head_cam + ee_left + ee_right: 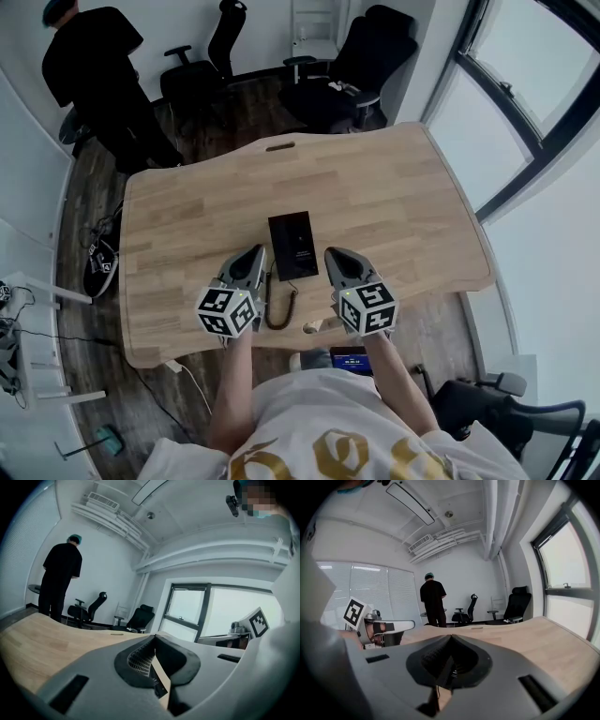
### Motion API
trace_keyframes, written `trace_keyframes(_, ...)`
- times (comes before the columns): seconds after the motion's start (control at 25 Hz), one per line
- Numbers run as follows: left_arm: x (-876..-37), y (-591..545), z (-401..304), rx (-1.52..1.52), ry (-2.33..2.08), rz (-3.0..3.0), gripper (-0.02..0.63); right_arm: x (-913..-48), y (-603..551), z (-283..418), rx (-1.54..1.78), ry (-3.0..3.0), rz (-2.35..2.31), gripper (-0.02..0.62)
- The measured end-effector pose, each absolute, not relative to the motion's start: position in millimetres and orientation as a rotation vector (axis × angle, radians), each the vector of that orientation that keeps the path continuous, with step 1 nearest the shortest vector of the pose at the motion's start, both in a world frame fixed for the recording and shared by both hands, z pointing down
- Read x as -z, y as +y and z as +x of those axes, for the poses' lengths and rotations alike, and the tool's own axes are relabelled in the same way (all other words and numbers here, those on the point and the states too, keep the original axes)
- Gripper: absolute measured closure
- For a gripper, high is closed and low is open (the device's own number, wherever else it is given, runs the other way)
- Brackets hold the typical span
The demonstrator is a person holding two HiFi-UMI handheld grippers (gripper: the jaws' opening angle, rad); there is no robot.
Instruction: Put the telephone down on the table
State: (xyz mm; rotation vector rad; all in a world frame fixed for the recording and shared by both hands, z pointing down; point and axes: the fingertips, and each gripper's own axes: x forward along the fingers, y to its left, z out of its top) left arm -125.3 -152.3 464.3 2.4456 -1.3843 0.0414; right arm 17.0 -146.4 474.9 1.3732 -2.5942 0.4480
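Near edge: left gripper and right gripper, jaws closed tight, gripping nothing. Between them, just beside each tip: telephone. Lies flat on the table, cord curling back toward the near edge. Past the far edge: chairs, person in black standing.

The telephone is glossy black, and the coiled cord at six o'clock from it is dark. The table is pale wood with a fine grain. The left gripper and right gripper are grey, and their cubes carry black-and-white square markers. The office chairs at twelve o'clock are black. The floor is dark brown planking.
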Motion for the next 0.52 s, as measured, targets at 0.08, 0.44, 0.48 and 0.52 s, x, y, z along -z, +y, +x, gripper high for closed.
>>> trace_keyframes(0.08, -463.6, -152.4, -126.9, -0.039, -1.391, 2.446, 0.597, -474.1, -148.4, 16.7, -0.458, -2.6, 1.377, 0.583)
trace_keyframes(0.44, -469.2, -152.2, -130.3, -0.047, -1.39, 2.434, 0.597, -477.5, -148.6, 15.2, -0.476, -2.605, 1.365, 0.583)
trace_keyframes(0.48, -469.9, -152.1, -130.2, -0.048, -1.387, 2.433, 0.597, -477.9, -148.3, 14.6, -0.482, -2.609, 1.36, 0.583)
trace_keyframes(0.52, -470.5, -152.0, -130.1, -0.049, -1.383, 2.433, 0.597, -478.3, -148.1, 14.0, -0.488, -2.612, 1.356, 0.583)
